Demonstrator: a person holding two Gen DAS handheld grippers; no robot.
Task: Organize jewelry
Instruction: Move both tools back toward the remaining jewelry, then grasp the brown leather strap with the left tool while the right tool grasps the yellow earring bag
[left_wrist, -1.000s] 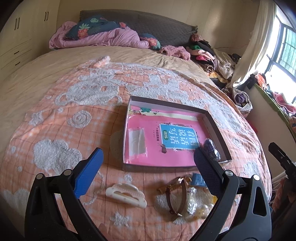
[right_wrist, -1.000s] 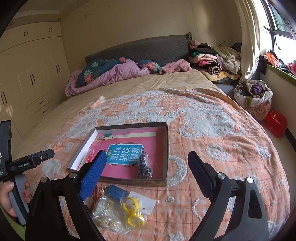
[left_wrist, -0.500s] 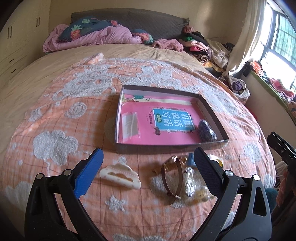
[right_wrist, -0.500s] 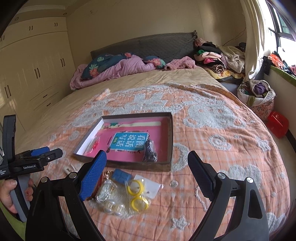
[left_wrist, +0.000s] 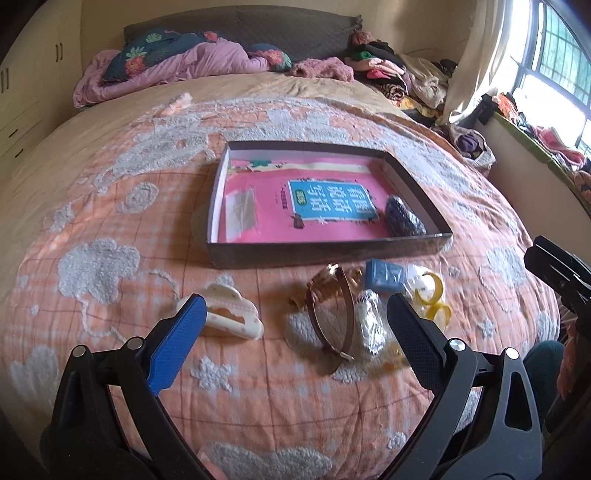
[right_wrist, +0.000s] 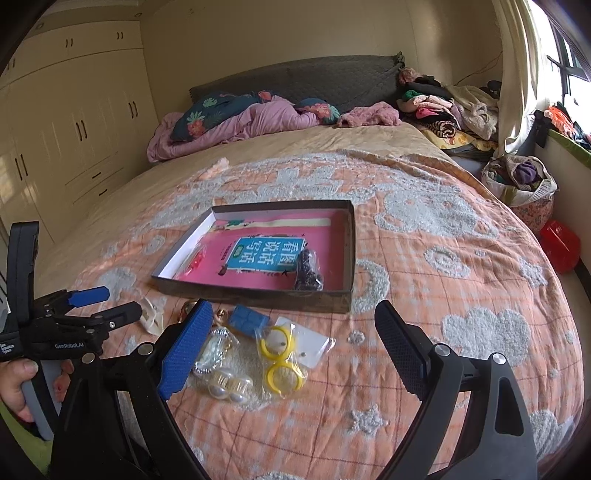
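Left gripper held wide open above jewelry scattered on the bed.

A shallow dark tray lies on the orange quilt, holding a pink book, a small clear packet at its left side and a dark beaded bag at its right. Just in front of the tray lie a cream hair claw beside the blue fingertip, a brown strap, a blue box, a clear bag and yellow hoops. Nothing sits between the fingers. The black tip of the right gripper shows at the right edge.
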